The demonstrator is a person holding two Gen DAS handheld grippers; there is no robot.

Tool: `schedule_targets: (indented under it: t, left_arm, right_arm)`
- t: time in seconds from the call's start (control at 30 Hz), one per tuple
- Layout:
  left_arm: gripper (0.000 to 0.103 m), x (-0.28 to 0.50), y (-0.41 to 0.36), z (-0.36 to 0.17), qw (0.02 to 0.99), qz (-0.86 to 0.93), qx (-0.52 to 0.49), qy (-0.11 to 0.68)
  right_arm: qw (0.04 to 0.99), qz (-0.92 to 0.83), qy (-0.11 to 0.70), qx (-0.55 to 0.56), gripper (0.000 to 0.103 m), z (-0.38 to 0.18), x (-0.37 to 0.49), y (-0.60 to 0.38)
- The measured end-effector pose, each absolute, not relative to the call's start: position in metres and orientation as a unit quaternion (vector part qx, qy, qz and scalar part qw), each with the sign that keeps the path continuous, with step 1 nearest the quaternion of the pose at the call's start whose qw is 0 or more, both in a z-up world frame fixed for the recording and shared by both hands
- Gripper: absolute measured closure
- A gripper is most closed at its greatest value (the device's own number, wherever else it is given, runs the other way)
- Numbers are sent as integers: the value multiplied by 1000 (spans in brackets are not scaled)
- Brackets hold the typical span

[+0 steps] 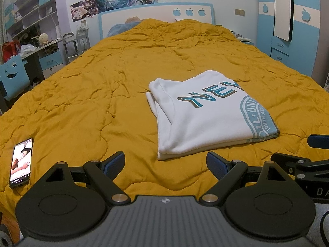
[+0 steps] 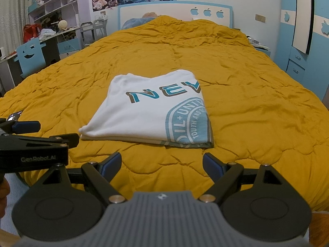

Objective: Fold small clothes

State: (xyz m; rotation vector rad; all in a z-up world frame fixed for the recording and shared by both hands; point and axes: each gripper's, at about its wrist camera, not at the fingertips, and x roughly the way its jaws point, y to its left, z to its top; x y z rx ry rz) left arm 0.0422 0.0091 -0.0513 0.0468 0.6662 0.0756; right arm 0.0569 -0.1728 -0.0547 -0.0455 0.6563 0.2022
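A white T-shirt (image 1: 205, 115) with blue lettering and a round blue print lies folded into a flat rectangle on the mustard quilt (image 1: 102, 86). The same white T-shirt (image 2: 152, 111) sits in the middle of the right wrist view. My left gripper (image 1: 166, 163) is open and empty, just short of the shirt's near edge. My right gripper (image 2: 162, 164) is open and empty too, a little back from the shirt's near edge. Each gripper shows at the side of the other's view, the right one (image 1: 304, 154) and the left one (image 2: 35, 135).
A phone (image 1: 21, 162) with a lit screen lies on the quilt at the near left. A blue chair (image 2: 30, 57), a cluttered desk and shelves (image 1: 30, 26) stand left of the bed. A blue wardrobe (image 1: 298, 30) and a nightstand (image 2: 260, 47) stand to the right.
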Motion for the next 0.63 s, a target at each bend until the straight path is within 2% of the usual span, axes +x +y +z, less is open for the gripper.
schedule_targets:
  t: [0.63]
  left_arm:
    - [0, 42, 10, -47, 947, 28, 20, 320]
  right_arm:
    - [941, 97, 325, -22, 21, -51, 57, -169]
